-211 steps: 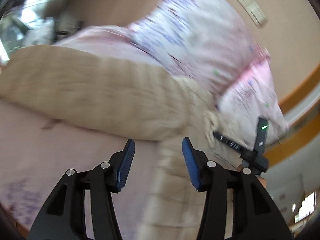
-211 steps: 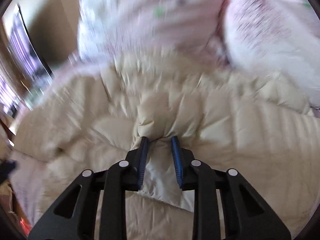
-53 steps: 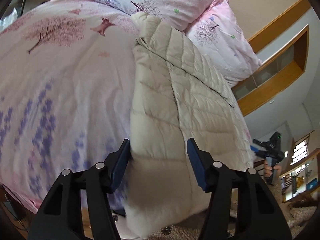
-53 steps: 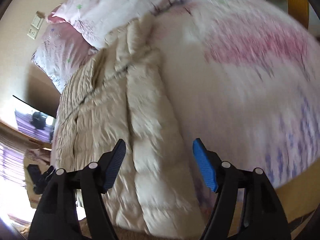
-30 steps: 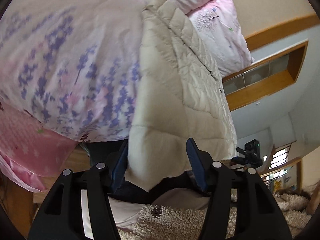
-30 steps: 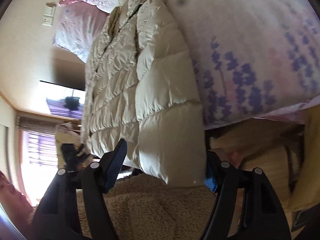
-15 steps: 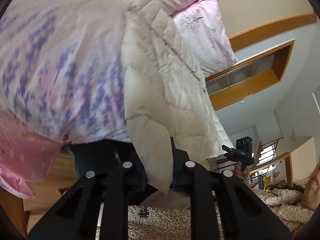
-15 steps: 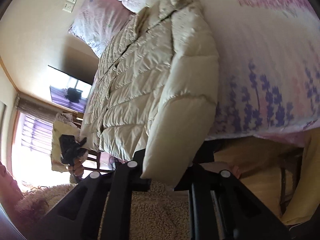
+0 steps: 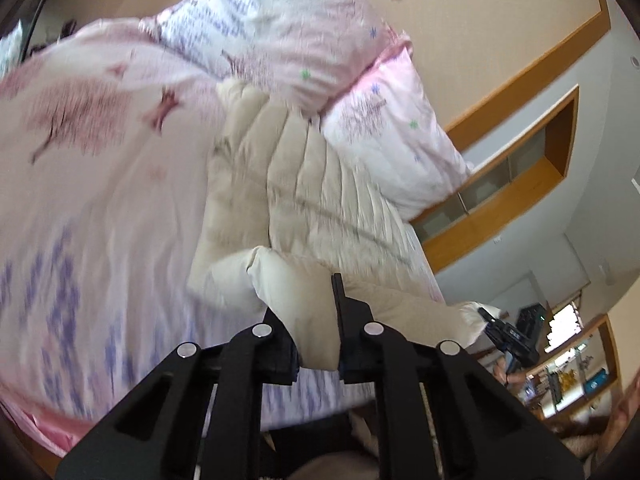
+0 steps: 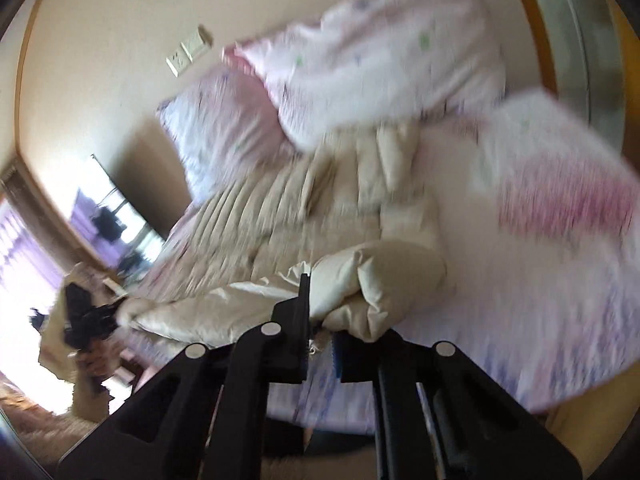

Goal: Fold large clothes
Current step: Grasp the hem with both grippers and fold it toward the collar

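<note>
While a cream quilted down coat (image 9: 304, 184) lies lengthwise on a bed, its collar end at two floral pillows (image 9: 280, 28), its hem corners are lifted clear of the pink-and-lavender printed duvet (image 9: 92, 184). One corner is pinched in the left gripper (image 9: 316, 340), whose jaws are closing on the padding; the other is clamped in the right gripper (image 10: 320, 336), pressed nearly together. Behind stand a beige wall (image 10: 112, 32) with a white switch plate (image 10: 188, 54), and wood trim (image 9: 516, 80).
</note>
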A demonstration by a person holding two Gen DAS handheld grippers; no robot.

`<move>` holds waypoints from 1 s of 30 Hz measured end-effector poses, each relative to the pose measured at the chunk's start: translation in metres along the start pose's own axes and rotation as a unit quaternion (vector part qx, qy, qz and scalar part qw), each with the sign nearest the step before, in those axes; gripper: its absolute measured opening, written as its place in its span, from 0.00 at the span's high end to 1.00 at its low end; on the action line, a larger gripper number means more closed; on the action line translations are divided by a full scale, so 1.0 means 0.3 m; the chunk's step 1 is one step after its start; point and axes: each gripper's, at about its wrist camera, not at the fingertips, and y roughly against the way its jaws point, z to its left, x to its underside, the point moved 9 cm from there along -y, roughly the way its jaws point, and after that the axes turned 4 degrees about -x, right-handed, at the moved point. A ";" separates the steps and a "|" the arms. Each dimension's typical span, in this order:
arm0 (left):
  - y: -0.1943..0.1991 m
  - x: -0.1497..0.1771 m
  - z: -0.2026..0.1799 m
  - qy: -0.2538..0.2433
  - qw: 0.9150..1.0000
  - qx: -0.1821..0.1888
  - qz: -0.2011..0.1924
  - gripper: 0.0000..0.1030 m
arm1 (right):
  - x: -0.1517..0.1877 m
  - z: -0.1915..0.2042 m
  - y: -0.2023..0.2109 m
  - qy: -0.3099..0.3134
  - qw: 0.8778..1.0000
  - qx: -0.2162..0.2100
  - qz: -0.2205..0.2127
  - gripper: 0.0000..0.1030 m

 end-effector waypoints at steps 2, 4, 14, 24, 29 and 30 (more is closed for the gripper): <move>-0.022 -0.058 -0.009 -0.007 1.000 -0.015 -0.010 0.89 | -0.049 0.001 -0.021 0.018 0.999 0.022 -0.028 0.92; -0.045 -0.118 -0.016 -0.015 0.999 -0.029 -0.018 0.89 | -0.105 0.015 -0.058 0.037 0.997 0.045 -0.051 0.92; -0.127 -0.459 -0.082 -0.039 0.995 -0.060 -0.072 0.90 | -0.409 0.118 -0.186 0.117 0.974 0.128 -0.149 0.92; -0.348 -0.741 -0.034 -0.036 0.992 -0.087 -0.085 0.90 | -0.614 0.068 -0.496 0.135 0.955 0.217 -0.150 0.92; -0.490 -0.776 0.070 0.012 0.994 -0.090 -0.063 0.90 | -0.631 -0.037 -0.697 0.102 0.965 0.224 -0.097 0.92; -0.510 -0.780 0.085 0.019 0.994 -0.089 -0.060 0.90 | -0.634 -0.054 -0.727 0.097 0.965 0.226 -0.089 0.92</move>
